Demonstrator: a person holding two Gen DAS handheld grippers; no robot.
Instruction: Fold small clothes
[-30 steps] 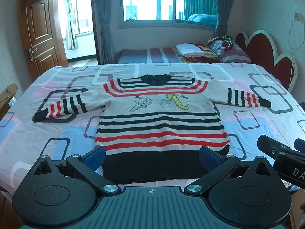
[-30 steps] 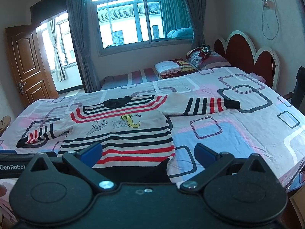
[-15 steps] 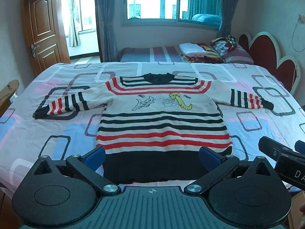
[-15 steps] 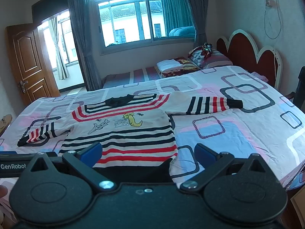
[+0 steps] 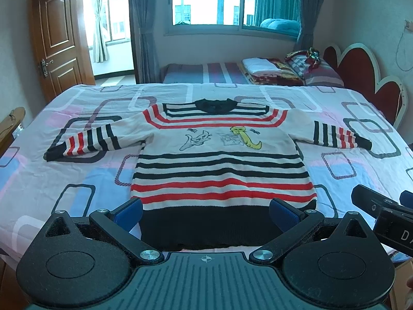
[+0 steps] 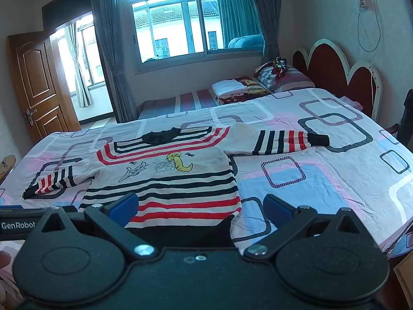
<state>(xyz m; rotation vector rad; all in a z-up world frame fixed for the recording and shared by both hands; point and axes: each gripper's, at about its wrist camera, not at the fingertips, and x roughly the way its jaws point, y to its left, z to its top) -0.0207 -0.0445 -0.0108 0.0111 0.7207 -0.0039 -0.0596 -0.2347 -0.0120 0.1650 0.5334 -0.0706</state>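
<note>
Patterned bedsheet (image 5: 77, 175), flat knitted sweater (image 5: 219, 165)

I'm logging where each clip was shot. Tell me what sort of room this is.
A home bedroom, most likely. The striped sweater lies spread flat on a large bed with a patterned sheet, a red scalloped headboard stands at one end, and pillows with folded bedding sit below a curtained window.

Both cameras sit low at the foot edge of the bed (image 5: 77, 175), looking along it toward the window (image 5: 232, 2). The left view faces the sweater (image 5: 222, 170) square on; the right view stands further right, angled leftward. Both share sweater (image 6: 165, 180), bed (image 6: 335, 175), window (image 6: 193, 23) and headboard (image 6: 343, 75).
</note>
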